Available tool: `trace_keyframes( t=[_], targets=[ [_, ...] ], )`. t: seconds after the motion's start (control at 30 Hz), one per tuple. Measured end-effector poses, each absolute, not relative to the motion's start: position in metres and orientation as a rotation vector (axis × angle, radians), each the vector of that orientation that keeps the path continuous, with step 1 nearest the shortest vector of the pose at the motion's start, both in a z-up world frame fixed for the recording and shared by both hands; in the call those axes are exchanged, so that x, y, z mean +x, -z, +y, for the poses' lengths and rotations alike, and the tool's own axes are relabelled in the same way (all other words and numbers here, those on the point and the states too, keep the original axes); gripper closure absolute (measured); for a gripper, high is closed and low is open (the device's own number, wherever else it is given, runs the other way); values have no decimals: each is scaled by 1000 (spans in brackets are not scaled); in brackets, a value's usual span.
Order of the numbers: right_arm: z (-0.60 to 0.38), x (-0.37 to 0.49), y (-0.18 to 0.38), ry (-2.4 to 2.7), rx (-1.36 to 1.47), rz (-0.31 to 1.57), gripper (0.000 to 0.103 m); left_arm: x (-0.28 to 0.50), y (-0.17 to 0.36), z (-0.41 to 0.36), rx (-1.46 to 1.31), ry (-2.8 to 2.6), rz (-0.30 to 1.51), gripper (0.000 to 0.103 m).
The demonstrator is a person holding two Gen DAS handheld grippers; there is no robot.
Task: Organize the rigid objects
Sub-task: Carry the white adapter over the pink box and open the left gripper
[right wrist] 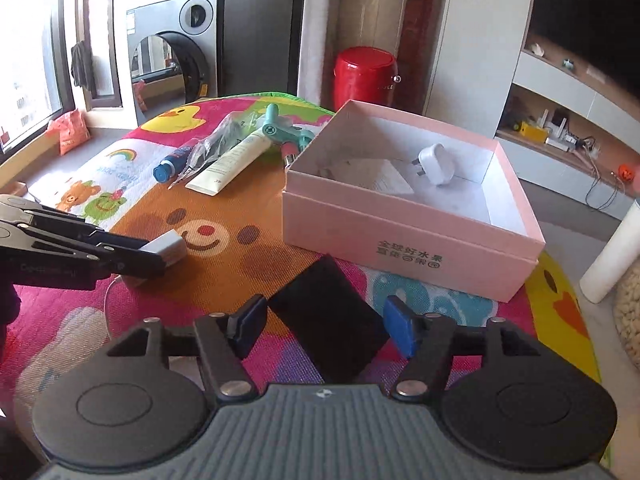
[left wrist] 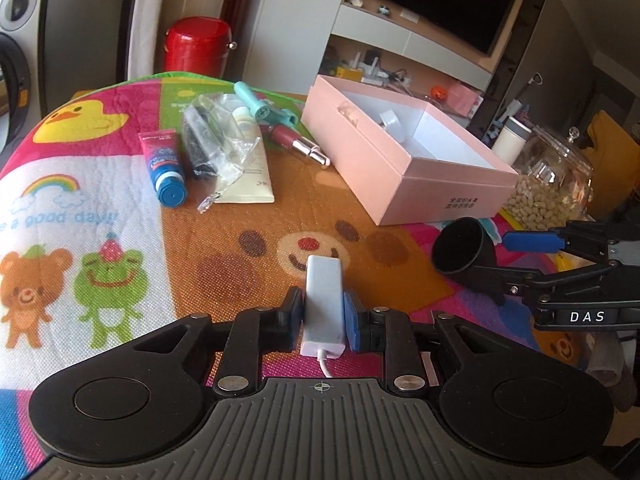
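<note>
My left gripper (left wrist: 323, 312) is shut on a white adapter (left wrist: 323, 300) with a thin white cable; both show from the side in the right wrist view (right wrist: 170, 250). My right gripper (right wrist: 325, 320) has its jaws spread around a black cup (right wrist: 330, 320) lying between the pads, with gaps on both sides; the cup's open mouth shows in the left wrist view (left wrist: 460, 250). The open pink box (right wrist: 408, 236) (left wrist: 400, 176) sits ahead, holding a white plug (right wrist: 436, 164) and a clear item.
On the cartoon mat (left wrist: 80, 208) lie a blue tube (left wrist: 164, 166), a cream tube (right wrist: 232, 160), a plastic-wrapped black item (left wrist: 208, 140), a teal tool (left wrist: 260, 106) and a red lipstick (left wrist: 296, 140). A glass jar of nuts (left wrist: 548, 184) and a white bottle (right wrist: 612, 256) stand right of the box.
</note>
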State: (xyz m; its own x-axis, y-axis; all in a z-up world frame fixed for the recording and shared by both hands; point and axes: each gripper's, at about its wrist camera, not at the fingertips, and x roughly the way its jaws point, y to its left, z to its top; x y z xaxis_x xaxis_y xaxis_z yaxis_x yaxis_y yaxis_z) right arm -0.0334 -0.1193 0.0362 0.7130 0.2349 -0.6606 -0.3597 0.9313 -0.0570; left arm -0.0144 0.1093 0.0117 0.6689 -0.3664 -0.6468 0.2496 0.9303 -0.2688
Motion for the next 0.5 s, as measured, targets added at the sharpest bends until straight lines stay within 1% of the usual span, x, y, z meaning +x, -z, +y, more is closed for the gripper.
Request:
trace_keyframes(
  t=[0.1, 0.2, 0.33, 0.4, 0.5],
  targets=[
    [-130, -33, -27, -327, -128, 732, 33, -13, -12, 106, -156, 338, 765, 77],
    [-137, -30, -14, -326, -61, 813, 31, -14, -13, 103, -143, 328, 766, 77],
    [-134, -44, -15, -413, -6, 801, 28, -13, -14, 100, -135, 318, 769, 77],
    [-128, -52, -18, -505, 1, 794, 29, -13, -14, 98, -132, 313, 769, 77],
    [-118, -64, -27, -523, -69, 708, 29, -14, -14, 97, -124, 307, 767, 77]
  ],
)
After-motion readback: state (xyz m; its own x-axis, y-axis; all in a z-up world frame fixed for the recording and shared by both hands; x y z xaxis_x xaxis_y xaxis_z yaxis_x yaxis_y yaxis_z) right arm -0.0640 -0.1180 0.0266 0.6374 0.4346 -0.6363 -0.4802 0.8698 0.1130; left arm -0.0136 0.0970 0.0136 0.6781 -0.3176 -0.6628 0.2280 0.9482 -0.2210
